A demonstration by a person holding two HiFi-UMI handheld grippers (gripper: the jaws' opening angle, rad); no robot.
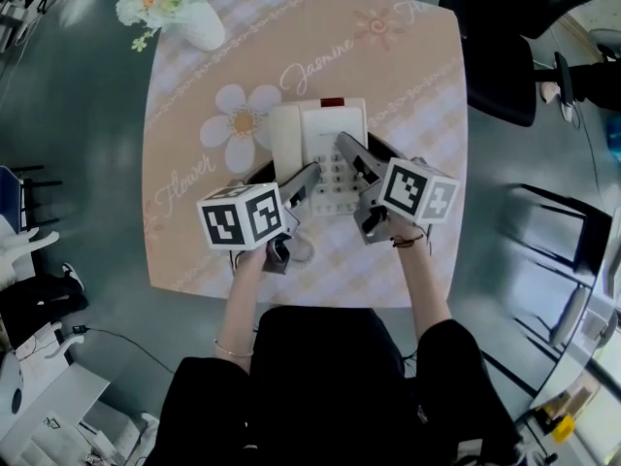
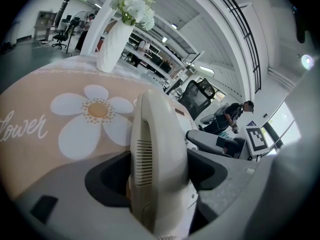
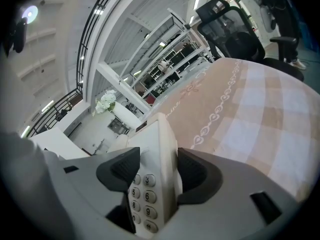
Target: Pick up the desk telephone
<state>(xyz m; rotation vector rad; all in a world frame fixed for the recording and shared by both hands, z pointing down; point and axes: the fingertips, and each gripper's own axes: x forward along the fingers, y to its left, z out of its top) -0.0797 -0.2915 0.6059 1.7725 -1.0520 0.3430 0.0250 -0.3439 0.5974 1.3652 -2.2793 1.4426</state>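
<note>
Lower centre, head view: left gripper (image 1: 299, 184), closed on the lower end of the handset (image 1: 283, 142). Left gripper view: dark pads pressed on both flanks of the handset (image 2: 159, 134), nothing else between them. Probable reason: keeps the handset from slipping off its cradle in a lift.

Just right of it: right gripper (image 1: 364, 158), clamped on the right edge of the phone (image 1: 330, 129). Right gripper view: one pad on the keypad (image 3: 142, 199) face, the other on the outer side. Probable reason: second hold opposite the first, so the base comes up level.

Centre of frame: phone between both grippers, on the table (image 1: 427, 85). Resting or barely raised: cannot tell.

Upper left corner of table: vase (image 1: 199, 22) with flowers, well apart from the phone, out of the way.

Upper right, off the table: chair (image 1: 495, 56).
</note>
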